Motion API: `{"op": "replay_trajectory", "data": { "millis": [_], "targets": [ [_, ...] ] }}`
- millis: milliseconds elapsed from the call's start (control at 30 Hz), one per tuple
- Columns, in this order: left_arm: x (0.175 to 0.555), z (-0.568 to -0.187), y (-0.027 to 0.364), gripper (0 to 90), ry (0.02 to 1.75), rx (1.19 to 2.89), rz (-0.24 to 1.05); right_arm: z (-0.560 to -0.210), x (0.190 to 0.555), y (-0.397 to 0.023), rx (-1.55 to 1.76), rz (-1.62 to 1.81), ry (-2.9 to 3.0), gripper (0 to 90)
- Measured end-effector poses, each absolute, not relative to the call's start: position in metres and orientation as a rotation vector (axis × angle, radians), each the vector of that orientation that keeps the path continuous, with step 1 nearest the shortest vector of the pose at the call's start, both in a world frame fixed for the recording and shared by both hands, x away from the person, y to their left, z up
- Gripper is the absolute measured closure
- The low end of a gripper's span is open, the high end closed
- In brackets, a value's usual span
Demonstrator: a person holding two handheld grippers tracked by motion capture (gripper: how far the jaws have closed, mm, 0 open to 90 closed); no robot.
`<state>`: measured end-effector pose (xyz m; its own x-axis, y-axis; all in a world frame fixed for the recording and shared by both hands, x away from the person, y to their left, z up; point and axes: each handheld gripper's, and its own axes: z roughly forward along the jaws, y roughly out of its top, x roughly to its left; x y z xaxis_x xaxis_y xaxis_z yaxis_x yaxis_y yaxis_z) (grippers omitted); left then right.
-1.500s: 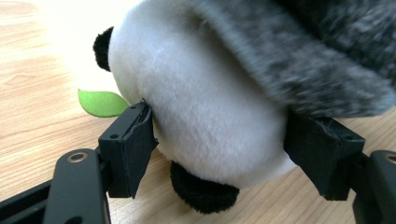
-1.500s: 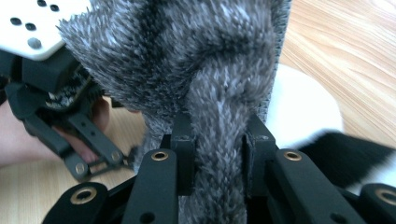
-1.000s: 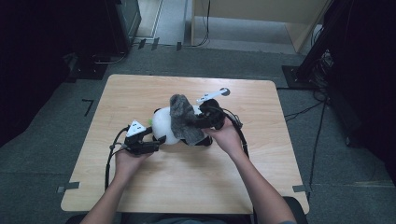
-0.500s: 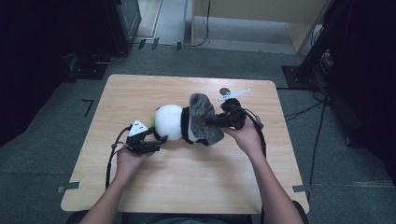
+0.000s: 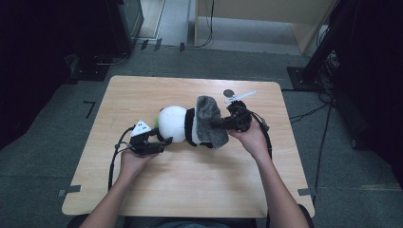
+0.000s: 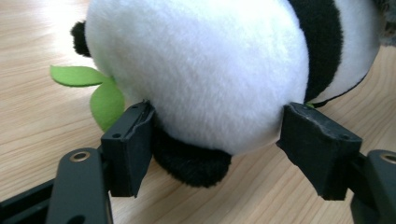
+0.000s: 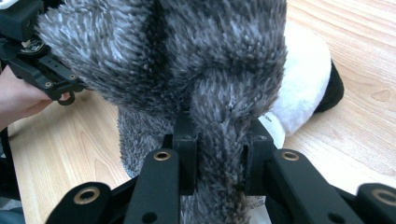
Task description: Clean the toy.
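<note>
While the person's two forearms come in from the near edge of the table (image 5: 157, 190), each hand carries one gripper, so there are two grippers at work on one panda (image 5: 173, 123) and one sock (image 5: 209, 122).

The left gripper (image 5: 159, 141) sits nearest, on the left side of the table. In the left gripper view its jaws stand wide and press into the panda's (image 6: 201, 70) white body from both sides, one pad at each flank; it is clamped on the toy and pins it to the wood.

The panda lies on its side at the middle of the table, with two green leaves (image 6: 93, 88) by its head end and a black band around its body.

Just past it, the right gripper (image 5: 223, 124) has its jaws drawn close together on a fold of the grey sock (image 7: 219, 93), as the right gripper view shows. The sock hangs bunched over the panda's far end, touching it.

My reading is that the sock is being drawn over or off the toy; which way I cannot tell. It covers only one end, so the work looks partway done.

Farther back lie one small dark disc (image 5: 228, 93) and one white strip (image 5: 240, 97), near the far right edge.
</note>
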<state>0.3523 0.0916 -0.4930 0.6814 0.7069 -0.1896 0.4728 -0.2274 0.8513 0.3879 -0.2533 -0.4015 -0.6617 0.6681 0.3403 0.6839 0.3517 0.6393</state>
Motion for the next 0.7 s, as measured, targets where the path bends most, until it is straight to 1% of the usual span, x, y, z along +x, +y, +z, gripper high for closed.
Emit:
{"op": "replay_trajectory", "data": {
  "millis": [100, 133, 233, 300, 433, 533, 700],
  "targets": [
    [0.354, -0.495, 0.089, 23.7, 0.918, 1.881, 0.304, -0.402, 0.388, -0.253, -1.282, -1.226, -2.562, 73.3],
    [0.354, -0.495, 0.088, 24.6, 0.93, 1.877, 0.307, -0.403, 0.388, -0.253, -1.285, -1.223, -2.558, 73.4],
    [0.354, -0.495, 0.086, 35.2, 0.946, 1.876, 0.327, -0.403, 0.389, -0.254, -1.286, -1.226, -2.553, 73.5],
    [0.354, -0.494, 0.087, 44.6, 0.956, 1.872, 0.326, -0.402, 0.389, -0.254, -1.282, -1.237, -2.549, 74.4],
    [0.352, -0.492, 0.087, 53.7, 0.958, 1.882, 0.322, -0.393, 0.386, -0.249, -1.241, -1.295, -2.512, 75.6],
    [0.349, -0.491, 0.085, 56.0, 0.953, 1.881, 0.328, -0.382, 0.381, -0.239, -1.174, -1.347, -2.508, 75.8],
    [0.342, -0.491, 0.087, 56.7, 0.955, 1.878, 0.329, -0.371, 0.379, -0.214, -1.044, -1.416, -2.476, 75.8]
  ]
}}
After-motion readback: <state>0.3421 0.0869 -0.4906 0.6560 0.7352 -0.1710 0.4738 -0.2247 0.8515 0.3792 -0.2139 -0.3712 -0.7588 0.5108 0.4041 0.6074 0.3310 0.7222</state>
